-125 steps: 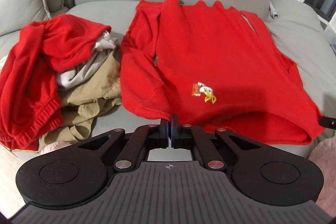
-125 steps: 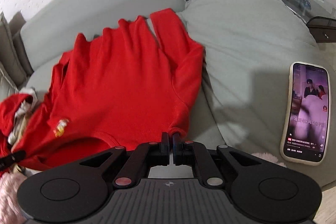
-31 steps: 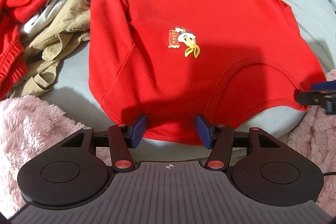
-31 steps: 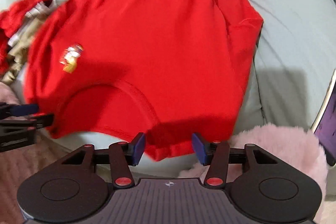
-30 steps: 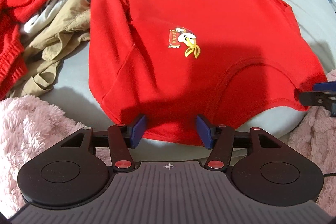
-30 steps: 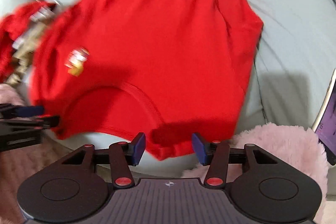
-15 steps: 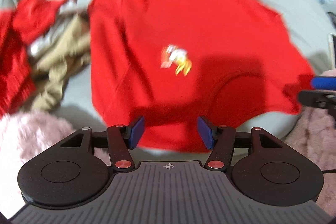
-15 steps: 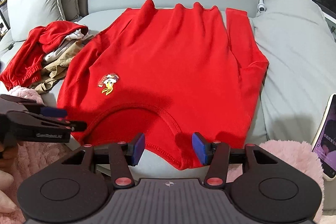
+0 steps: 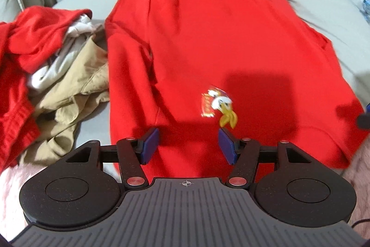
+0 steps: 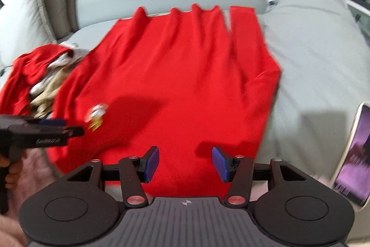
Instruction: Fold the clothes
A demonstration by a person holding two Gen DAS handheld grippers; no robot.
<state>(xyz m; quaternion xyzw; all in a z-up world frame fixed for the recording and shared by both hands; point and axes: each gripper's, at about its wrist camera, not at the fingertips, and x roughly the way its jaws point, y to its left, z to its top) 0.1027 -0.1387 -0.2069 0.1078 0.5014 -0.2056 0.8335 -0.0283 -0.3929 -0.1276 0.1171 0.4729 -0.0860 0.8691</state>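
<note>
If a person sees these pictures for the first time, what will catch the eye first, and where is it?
First the big red sweatshirt, spread flat over the grey sofa, with a small cartoon duck badge near its front edge. To its left lies a crumpled pile of red, white and tan clothes. At the right edge of the right wrist view a phone with a lit screen rests on the sofa.

No readable text is being shown: white lettering on the left gripper (image 10: 46, 129) is being blurred beyond reading, and the cartoon emblem (image 9: 218, 108) on the red shirt (image 9: 231, 43) is being smeared likewise.
</note>
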